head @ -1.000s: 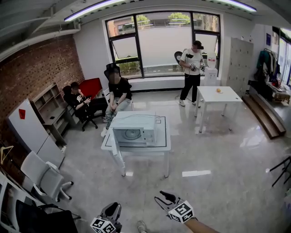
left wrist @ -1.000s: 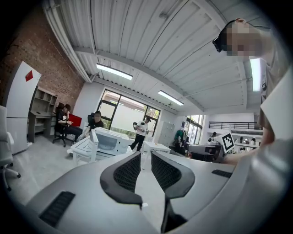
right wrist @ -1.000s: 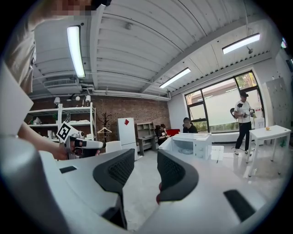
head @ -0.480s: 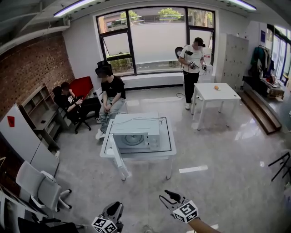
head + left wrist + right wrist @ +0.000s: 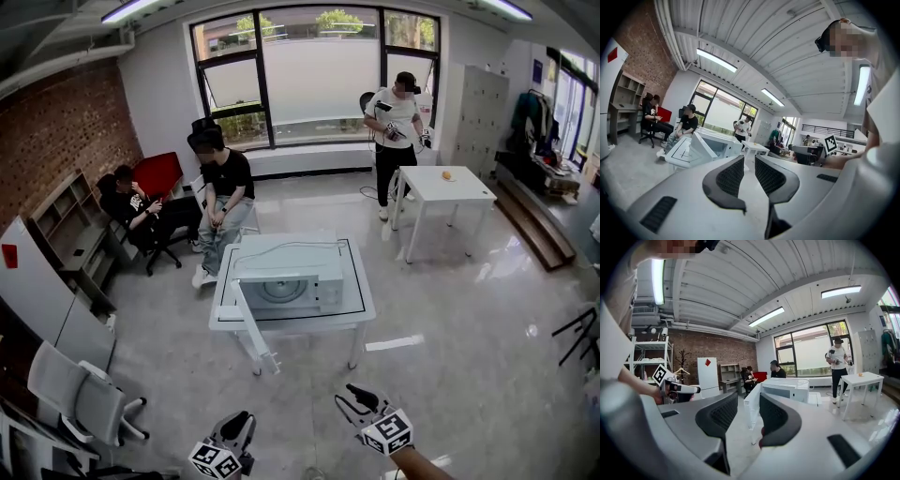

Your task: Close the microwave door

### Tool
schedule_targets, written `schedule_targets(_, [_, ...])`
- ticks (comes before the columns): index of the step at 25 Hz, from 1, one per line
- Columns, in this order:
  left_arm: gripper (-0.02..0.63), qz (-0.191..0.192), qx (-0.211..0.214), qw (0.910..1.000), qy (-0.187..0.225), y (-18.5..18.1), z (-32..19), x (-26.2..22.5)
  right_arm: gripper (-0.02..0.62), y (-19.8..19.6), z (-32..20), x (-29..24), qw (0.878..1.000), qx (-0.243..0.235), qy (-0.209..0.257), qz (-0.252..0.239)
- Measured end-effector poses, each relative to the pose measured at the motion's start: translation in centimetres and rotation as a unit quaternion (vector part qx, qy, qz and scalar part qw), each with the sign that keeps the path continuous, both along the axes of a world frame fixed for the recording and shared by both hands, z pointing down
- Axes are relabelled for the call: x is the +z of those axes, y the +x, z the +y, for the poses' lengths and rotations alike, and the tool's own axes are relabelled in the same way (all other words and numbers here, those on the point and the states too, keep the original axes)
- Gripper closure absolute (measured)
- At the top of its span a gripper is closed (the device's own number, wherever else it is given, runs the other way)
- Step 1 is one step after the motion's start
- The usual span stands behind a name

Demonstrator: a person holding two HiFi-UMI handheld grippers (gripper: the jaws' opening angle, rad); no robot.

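Just changed: against a second ago, the microwave and its table sit larger and nearer in the head view, so I have been walking up to them. Both grippers ride low in front of me as before.
Meaning for the task: this is only the approach. The door is untouched and nothing is closed yet.
Door: the door stands swung out on its left hinge. It juts past the table's front edge toward me, with the cavity and round tray showing behind it.
Left gripper: the left gripper has its jaws only a narrow slit apart with nothing between them, and it is well short of the table.
Right gripper: the right gripper has a somewhat wider gap and is also empty. In its own view the far-off door lines up through that gap.
Edges: the door's free edge overhangs the table front, above a table leg. I judge the push belongs on the outer face, coming in from the left.
Open room: there is bare floor between me and the table. An office chair stands off to the left and a second table off to the right. The seated people are behind the microwave, clear of the door's swing.
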State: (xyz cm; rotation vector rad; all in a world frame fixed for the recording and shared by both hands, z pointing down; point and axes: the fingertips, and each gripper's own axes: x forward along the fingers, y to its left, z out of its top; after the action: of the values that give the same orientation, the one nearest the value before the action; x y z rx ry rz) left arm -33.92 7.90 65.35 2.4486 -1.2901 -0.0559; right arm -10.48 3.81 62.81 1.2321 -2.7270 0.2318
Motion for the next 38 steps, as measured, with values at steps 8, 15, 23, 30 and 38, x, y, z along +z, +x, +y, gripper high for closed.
schedule_targets(8, [0.543,-0.001,0.014,0.9999,0.001,-3.1,-3.5,0.9,0.446,-3.6,-2.9,0.5,1.0,0.007,-0.001,0.003])
schedule_targets(15, [0.543,-0.004,0.023,0.9997,0.006,-3.9,-6.6,1.0,0.446,-4.0,-5.4,0.0,1.0,0.017,0.006,0.005])
schedule_targets(23, [0.543,-0.013,0.019,0.9997,0.0,-3.7,-9.9,2.3,0.446,-2.3,-7.8,-0.4,1.0,0.022,0.009,0.002])
schedule_targets(30, [0.543,-0.017,-0.002,0.9998,-0.008,-2.6,-13.6,3.7,0.446,0.4,-12.4,0.5,1.0,0.0,-0.008,0.003])
schedule_targets(38, [0.543,-0.023,-0.033,0.999,-0.018,-0.8,-17.6,4.8,0.446,1.9,-19.0,0.4,0.998,-0.049,-0.006,0.026])
